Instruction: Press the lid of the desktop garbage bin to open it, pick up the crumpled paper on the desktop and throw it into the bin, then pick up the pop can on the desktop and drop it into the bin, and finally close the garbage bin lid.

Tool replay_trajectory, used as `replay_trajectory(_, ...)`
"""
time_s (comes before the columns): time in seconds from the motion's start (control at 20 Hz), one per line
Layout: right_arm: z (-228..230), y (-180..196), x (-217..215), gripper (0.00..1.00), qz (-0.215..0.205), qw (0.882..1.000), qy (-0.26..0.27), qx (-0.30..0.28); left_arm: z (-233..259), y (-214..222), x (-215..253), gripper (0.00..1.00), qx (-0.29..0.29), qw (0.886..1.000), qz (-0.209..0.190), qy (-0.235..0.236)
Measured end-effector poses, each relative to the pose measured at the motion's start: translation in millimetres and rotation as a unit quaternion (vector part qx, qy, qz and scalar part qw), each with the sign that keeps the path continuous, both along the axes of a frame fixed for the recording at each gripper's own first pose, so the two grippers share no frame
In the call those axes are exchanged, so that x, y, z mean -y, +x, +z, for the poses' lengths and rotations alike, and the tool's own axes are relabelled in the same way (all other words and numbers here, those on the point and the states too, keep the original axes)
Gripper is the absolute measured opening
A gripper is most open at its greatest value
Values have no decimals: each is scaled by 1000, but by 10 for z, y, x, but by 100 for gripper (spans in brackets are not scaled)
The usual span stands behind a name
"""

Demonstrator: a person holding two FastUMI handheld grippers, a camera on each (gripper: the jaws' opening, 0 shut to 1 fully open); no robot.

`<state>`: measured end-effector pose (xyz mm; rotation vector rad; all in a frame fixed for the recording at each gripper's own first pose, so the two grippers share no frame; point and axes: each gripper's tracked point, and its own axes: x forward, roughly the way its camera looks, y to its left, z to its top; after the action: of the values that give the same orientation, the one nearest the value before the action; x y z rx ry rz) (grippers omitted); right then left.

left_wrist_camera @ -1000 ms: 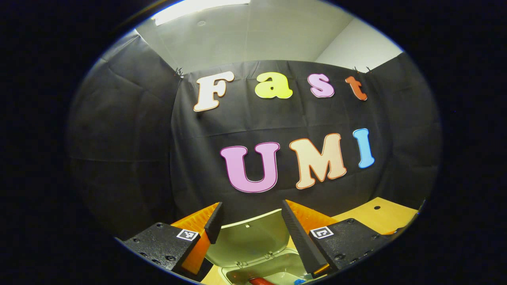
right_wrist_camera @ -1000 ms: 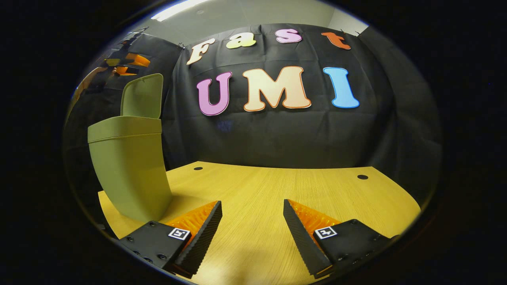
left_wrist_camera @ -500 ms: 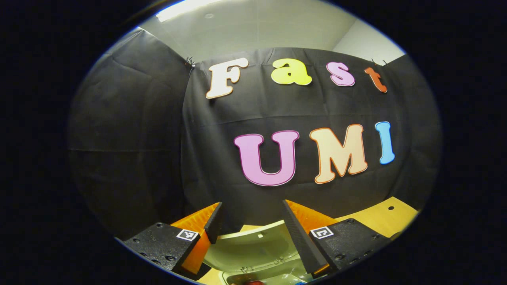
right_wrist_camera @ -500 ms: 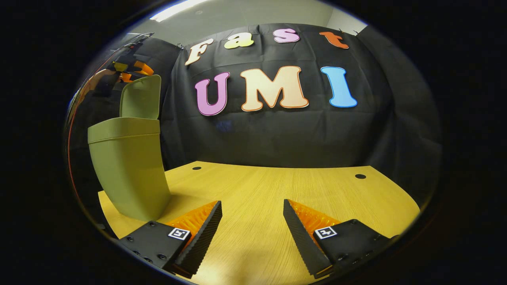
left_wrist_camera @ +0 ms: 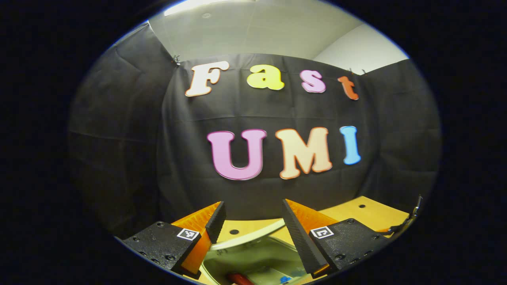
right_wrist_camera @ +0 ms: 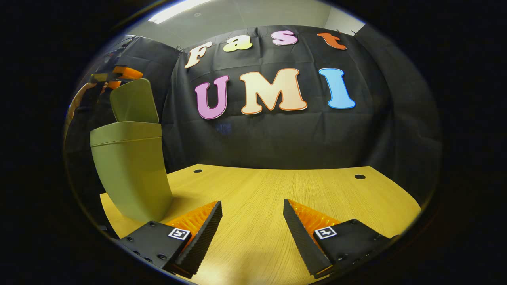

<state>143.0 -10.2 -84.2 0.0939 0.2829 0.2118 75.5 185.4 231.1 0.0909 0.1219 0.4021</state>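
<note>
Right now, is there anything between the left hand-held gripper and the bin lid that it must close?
Nothing visible: the left hand-held gripper is open just above the lid, which tilts over the bin.

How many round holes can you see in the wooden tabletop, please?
2. In the right gripper view, one hole lies at the back left of the tabletop, near the bin; the other hole at the back right. The bin may hide more.

Dim booth, ceiling light, perhaps slight blur
</note>
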Motion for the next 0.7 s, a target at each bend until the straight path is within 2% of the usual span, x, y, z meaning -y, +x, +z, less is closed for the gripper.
replay_trajectory(0.1,26,-18,-5,98,0,1000,0,3,-214,-70,159,86,-4,1000,-29,-3)
replay_trajectory(0.15,22,-21,-9,98,1,1000,-1,4,-316,-110,190,89,-4,999,-35,-4)
replay_trajectory(0.2,27,-30,-4,98,1,1000,-2,5,-416,-147,218,87,-6,999,-39,-8)
replay_trajectory(0.25,21,-24,-1,98,0,1000,-5,5,-500,-174,245,89,-5,999,-42,-18)
replay_trajectory(0.3,23,-19,9,96,-1,1000,-8,4,-604,-205,281,96,-7,999,-45,-29)
replay_trajectory(0.35,11,-12,20,96,-2,1000,-9,3,-699,-238,271,90,-8,998,-41,-39)
replay_trajectory(0.7,-55,13,-42,98,3,1000,-8,-5,-1086,-459,27,90,-14,999,23,-37)
